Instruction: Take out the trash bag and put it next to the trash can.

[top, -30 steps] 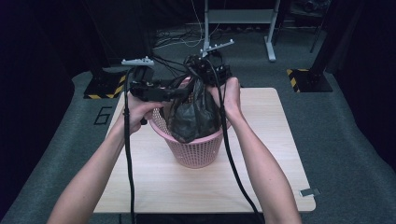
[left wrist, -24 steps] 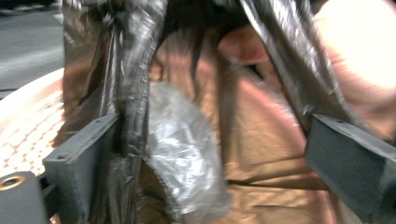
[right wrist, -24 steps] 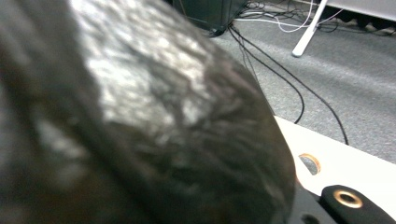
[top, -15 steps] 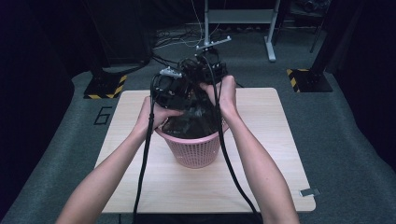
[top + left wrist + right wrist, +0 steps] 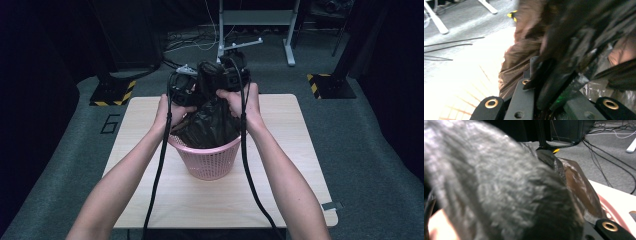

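Crumpled black bag film hid both grippers' jaw tips, so whether either was spread or pinching could not be told. Both forearms reached forward over the tabletop, hands raised close together above the pink basket. The left gripper and right gripper pressed into the bag's gathered top; the bag sat inside the basket.

Both hands raised together — left tool, right tool touching.

Crinkled dark bag film close against the lens, pink basket rim and cabled floor beyond.
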A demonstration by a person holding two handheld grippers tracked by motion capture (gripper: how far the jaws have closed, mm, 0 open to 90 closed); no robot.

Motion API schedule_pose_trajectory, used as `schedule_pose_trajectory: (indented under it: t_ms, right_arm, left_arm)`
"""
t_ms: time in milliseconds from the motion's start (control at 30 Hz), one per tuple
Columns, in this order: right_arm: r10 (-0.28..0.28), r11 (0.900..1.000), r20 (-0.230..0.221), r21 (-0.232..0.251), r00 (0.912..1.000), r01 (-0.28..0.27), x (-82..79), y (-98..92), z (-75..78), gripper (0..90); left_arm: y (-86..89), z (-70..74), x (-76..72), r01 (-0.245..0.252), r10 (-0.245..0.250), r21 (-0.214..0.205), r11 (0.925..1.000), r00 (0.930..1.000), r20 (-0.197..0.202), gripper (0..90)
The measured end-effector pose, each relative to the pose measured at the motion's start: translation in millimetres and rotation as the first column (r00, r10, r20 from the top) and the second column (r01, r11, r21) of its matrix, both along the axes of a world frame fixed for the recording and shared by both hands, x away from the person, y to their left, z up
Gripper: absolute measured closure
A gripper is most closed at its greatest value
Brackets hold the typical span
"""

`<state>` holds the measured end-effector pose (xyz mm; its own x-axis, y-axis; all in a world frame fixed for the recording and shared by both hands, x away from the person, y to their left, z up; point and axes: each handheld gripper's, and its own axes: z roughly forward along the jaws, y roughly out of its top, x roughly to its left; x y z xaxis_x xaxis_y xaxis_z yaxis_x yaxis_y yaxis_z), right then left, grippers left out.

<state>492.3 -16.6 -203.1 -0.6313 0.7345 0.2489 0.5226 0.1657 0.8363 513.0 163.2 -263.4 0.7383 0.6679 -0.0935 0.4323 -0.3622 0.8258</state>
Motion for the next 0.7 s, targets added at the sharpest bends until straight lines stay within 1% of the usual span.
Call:
schedule_pose_trajectory:
  t_ms: [33, 100, 133, 167, 233, 267, 300, 333, 367, 400, 433, 467, 500, 567, 600, 633, 667, 700]
  right_arm:
    - [-0.01, 0.9999, 0.009, -0.004, 0.9999, 0.01, -0.5, -2.5, -0.1, 90.0]
    - [-0.013, 0.9999, 0.009, 0.0, 0.9999, 0.013, 0.4, -8.1, -1.7, 89.9]
    - [-0.02, 0.9998, 0.011, -0.007, 0.9997, 0.02, 1.2, -10.2, -3.0, 90.0]
    - [-0.026, 0.9996, 0.009, -0.015, 0.9996, 0.026, 2.3, -12.0, -4.5, 90.0]
    - [-0.035, 0.9991, 0.006, -0.023, 0.9994, 0.035, 5.6, -14.8, -8.5, 90.0]
    - [-0.035, 0.9991, 0.002, -0.023, 0.9994, 0.035, 6.8, -15.2, -10.1, 90.0]
    - [-0.042, 0.9989, -0.001, -0.022, 0.9991, 0.042, 8.6, -15.3, -12.5, 90.0]
    - [-0.049, 0.9985, 0.002, -0.024, 0.9988, 0.049, 9.4, -14.9, -13.6, 90.0]
    - [-0.052, 0.9984, 0.001, -0.021, 0.9987, 0.052, 11.0, -14.8, -14.7, 90.0]
    - [-0.055, 0.9985, -0.004, -0.009, 0.9985, 0.054, 12.8, -14.7, -15.7, 90.0]
    - [-0.061, 0.9981, -0.004, -0.009, 0.9981, 0.061, 14.5, -14.0, -16.3, 90.0]
    - [-0.067, 0.9977, -0.009, -0.007, 0.9977, 0.067, 15.8, -13.2, -16.7, 90.0]
    - [-0.072, 0.9974, -0.007, -0.011, 0.9974, 0.072, 16.9, -12.3, -17.1, 90.0]
    - [-0.085, 0.9963, -0.011, -0.016, 0.9963, 0.085, 18.9, -9.3, -18.1, 90.0]
    - [-0.092, 0.9956, -0.011, -0.018, 0.9957, 0.092, 19.6, -7.7, -18.3, 90.0]
    - [-0.101, 0.9945, -0.009, -0.027, 0.9948, 0.101, 20.8, -4.2, -18.2, 90.0]
    - [-0.103, 0.9943, -0.008, -0.027, 0.9946, 0.103, 21.7, -2.1, -18.1, 90.0]
    - [-0.114, 0.9933, -0.008, -0.021, 0.9934, 0.114, 22.5, 2.0, -16.7, 90.0]
  left_arm:
    - [3.0, 0.1, 0.6, 0.009, -0.009, -0.022, 0.9997, 0.9999, -0.007, 90.0]
    - [7.7, 0.7, -0.5, 0.034, -0.035, -0.061, 0.9975, 0.9994, -0.007, 90.0]
    - [9.9, 1.3, -2.0, 0.039, -0.04, -0.068, 0.9969, 0.9992, -0.004, 90.0]
    - [11.7, 2.1, -3.5, 0.054, -0.055, -0.076, 0.9956, 0.9985, -0.001, 90.0]
    - [14.3, 4.4, -6.3, 0.07, -0.07, -0.076, 0.9946, 0.9975, 0.002, 90.0]
    - [15.9, 6.3, -8.3, 0.087, -0.088, -0.078, 0.9931, 0.9962, -0.001, 89.8]
    - [17.2, 7.5, -9.7, 0.095, -0.096, -0.078, 0.9924, 0.9954, 0.0, 87.2]
    - [18.6, 9.2, -11.5, 0.102, -0.102, -0.07, 0.9923, 0.9948, 0.002, 83.3]
    - [20.3, 11.0, -13.3, 0.116, -0.116, -0.058, 0.9916, 0.9932, -0.001, 73.7]
    - [23.1, 12.6, -15.3, 0.118, -0.118, -0.06, 0.9912, 0.993, -0.002, 63.5]
    - [25.8, 14.2, -16.5, 0.133, -0.134, -0.069, 0.9887, 0.991, -0.005, 52.7]
    - [27.9, 15.6, -18.1, 0.13, -0.131, -0.09, 0.9874, 0.9913, -0.004, 43.1]
    - [30.6, 17.6, -19.8, 0.131, -0.131, -0.104, 0.9859, 0.9913, 0.001, 36.6]
    - [35.0, 22.7, -25.3, 0.15, -0.15, -0.132, 0.9798, 0.9886, 0.012, 26.0]
    - [36.0, 26.3, -30.7, 0.157, -0.155, -0.139, 0.9779, 0.9876, 0.023, 22.0]
    - [35.1, 27.9, -34.1, 0.161, -0.158, -0.131, 0.9782, 0.9869, 0.031, 17.0]
    - [32.2, 29.1, -39.3, 0.155, -0.151, -0.118, 0.9809, 0.9877, 0.043, 14.4]
    - [29.4, 29.0, -41.5, 0.155, -0.15, -0.101, 0.9828, 0.9875, 0.047, 14.8]
